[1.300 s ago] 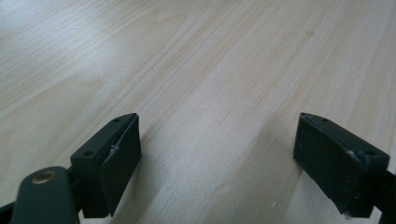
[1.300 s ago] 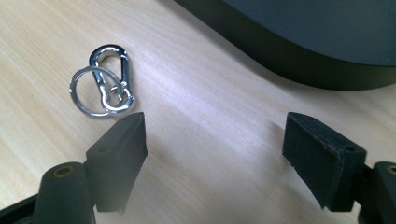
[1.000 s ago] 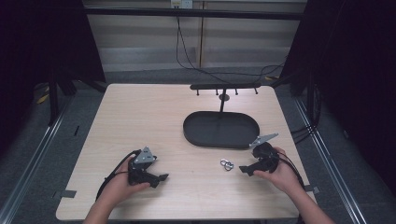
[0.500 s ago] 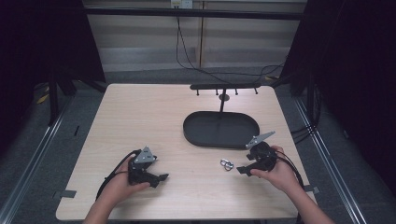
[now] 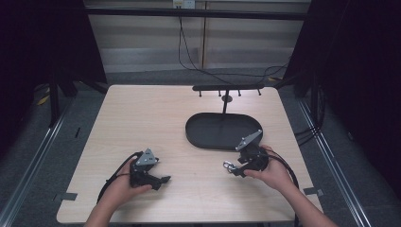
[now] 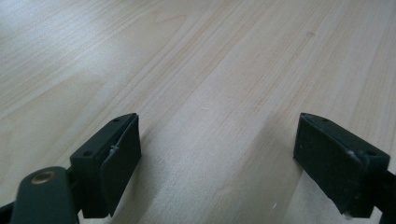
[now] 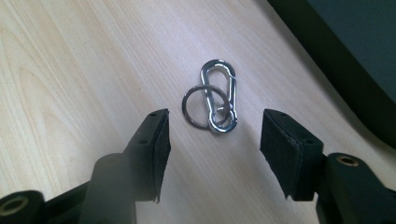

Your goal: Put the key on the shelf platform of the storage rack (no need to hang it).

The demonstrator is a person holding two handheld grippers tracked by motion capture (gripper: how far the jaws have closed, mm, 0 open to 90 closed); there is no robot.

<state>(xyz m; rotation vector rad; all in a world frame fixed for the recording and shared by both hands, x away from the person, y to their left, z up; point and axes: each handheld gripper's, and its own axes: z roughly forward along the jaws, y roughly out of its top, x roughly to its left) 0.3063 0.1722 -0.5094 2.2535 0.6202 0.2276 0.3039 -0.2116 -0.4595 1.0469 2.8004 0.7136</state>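
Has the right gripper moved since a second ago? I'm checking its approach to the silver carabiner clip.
Yes. The right gripper has shifted left along the black oval tray, its jaws closing around the silver carabiner clip.

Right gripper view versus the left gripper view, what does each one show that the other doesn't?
The right gripper view alone has the silver carabiner with its key ring lying flat ahead of the closing right gripper, beside the black tray. The left gripper view alone has the left gripper, wide open over bare wood. Both share the light wooden table.
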